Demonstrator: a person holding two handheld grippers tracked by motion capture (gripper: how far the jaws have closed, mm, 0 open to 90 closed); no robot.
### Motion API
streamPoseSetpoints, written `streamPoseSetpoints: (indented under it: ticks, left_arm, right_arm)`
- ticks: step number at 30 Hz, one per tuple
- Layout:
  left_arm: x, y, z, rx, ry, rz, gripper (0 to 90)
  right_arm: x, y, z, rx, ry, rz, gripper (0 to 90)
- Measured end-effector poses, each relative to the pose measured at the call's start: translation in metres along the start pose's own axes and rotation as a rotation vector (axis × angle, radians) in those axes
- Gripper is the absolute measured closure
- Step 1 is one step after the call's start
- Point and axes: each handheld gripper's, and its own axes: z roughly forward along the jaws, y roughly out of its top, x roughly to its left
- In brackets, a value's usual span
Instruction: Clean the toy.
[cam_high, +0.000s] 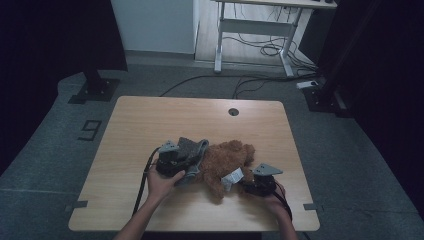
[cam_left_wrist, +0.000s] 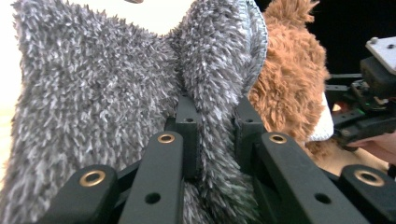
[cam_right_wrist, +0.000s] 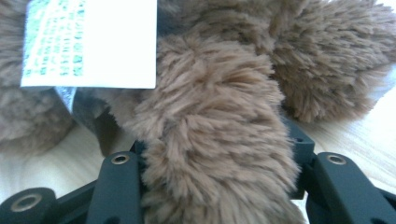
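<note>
A brown teddy bear (cam_high: 227, 160) lies on the wooden table (cam_high: 150, 115), with a grey fuzzy garment (cam_high: 194, 149) against its left side. My left gripper (cam_high: 181, 167) is shut on a fold of that grey garment (cam_left_wrist: 93, 93); the left gripper view has the fold pinched between the two jaws of the left gripper (cam_left_wrist: 215, 114), and the bear (cam_left_wrist: 289, 84) behind it. My right gripper (cam_high: 246, 185) sits at the bear's near right side, by its white label (cam_high: 232, 177). Its jaws (cam_right_wrist: 217, 144) hug a brown plush leg (cam_right_wrist: 215, 116), and the label (cam_right_wrist: 88, 42) hangs above.
A round cable hole (cam_high: 233, 111) sits near the table's far edge. Beyond the table stand a white desk frame (cam_high: 260, 25), floor cables (cam_high: 240, 80) and a dark stand base (cam_high: 95, 91). The other hand's gripper (cam_left_wrist: 369, 112) shows at the right of the left gripper view.
</note>
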Motion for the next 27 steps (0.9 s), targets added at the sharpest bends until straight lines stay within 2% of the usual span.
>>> streamPoseSetpoints:
  ticks: [3,8,12,15,19,22,27]
  left_arm:
    - [-0.001,-0.004,-0.001,-0.006,-0.002,-0.004,76.7]
    - [-0.003,-0.008,-0.003,-0.012,-0.008,-0.004,76.8]
    - [-0.002,-0.011,-0.004,-0.020,-0.012,-0.003,76.8]
    - [-0.002,-0.012,-0.004,-0.026,-0.015,-0.006,76.8]
    - [-0.004,-0.014,-0.004,-0.027,-0.019,-0.007,76.9]
    - [-0.006,-0.018,-0.004,-0.033,-0.022,-0.004,76.9]
    - [-0.011,-0.026,-0.006,-0.033,-0.031,0.003,77.1]
  right_arm:
    - [0.000,0.001,0.001,0.004,-0.004,0.002,47.4]
    - [-0.004,0.001,-0.015,-0.015,0.085,-0.007,36.1]
    - [-0.008,0.000,-0.028,-0.032,0.094,0.009,30.3]
    - [-0.012,0.002,-0.038,-0.072,0.096,0.023,28.6]
    - [-0.013,0.011,-0.050,-0.164,0.124,0.067,27.4]
    - [-0.003,0.021,-0.042,-0.174,0.136,0.063,23.1]
    - [0.012,0.040,-0.015,-0.124,0.124,0.044,15.4]
